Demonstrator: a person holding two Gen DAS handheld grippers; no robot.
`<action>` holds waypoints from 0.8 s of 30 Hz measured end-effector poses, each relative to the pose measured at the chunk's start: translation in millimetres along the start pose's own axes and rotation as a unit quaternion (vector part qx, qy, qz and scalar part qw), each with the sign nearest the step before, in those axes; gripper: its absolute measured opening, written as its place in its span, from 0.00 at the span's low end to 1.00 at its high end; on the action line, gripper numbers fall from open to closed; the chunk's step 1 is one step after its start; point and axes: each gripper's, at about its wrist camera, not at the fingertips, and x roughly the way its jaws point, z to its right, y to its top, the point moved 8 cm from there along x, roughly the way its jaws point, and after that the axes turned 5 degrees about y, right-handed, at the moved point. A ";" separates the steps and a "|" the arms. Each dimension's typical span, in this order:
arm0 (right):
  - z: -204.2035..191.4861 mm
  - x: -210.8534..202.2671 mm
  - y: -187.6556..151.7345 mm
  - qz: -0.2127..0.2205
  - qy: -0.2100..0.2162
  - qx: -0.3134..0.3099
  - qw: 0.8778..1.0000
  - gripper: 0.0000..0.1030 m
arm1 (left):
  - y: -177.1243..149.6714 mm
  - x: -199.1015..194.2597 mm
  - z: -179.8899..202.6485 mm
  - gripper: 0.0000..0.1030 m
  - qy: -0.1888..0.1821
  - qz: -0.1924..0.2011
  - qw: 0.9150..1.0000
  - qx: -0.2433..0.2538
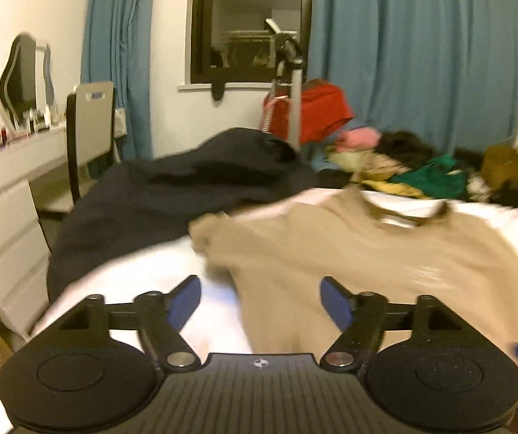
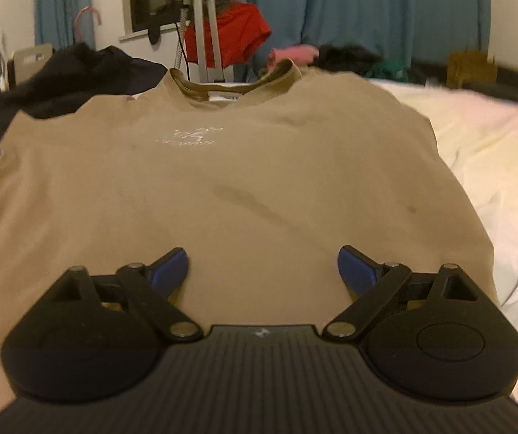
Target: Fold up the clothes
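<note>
- The tan T-shirt (image 2: 223, 188) lies front up and spread flat on the white bed sheet (image 2: 494, 166), collar (image 2: 233, 83) at the far end and hem nearest the grippers; laid out like this, I judge it is ready for a first fold rather than already folded.
- Its left sleeve (image 1: 215, 235) sits bunched and turned in toward the body in the left wrist view, which suggests a sleeve fold has begun on that side.
- A dark blanket (image 1: 172, 188) covers the far left of the bed, touching the shirt's shoulder, so the sheet serves as the working area.
- A heap of other clothes (image 1: 414, 170) waits at the far end, well apart from the shirt, probably the pile still to be folded.
- The right gripper (image 2: 262, 271) hangs over the shirt's lower middle, jaws spread wide with nothing pinched, only cloth lying below them.
- The left gripper (image 1: 260, 302) hovers by the shirt's left edge, jaws apart and empty, half over sheet, half over fabric.
</note>
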 end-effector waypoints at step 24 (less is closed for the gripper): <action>7.4 -1.9 -4.1 0.002 0.036 0.058 0.998 0.90 | -63.0 -54.4 22.8 0.77 -0.070 -0.011 0.997 -0.015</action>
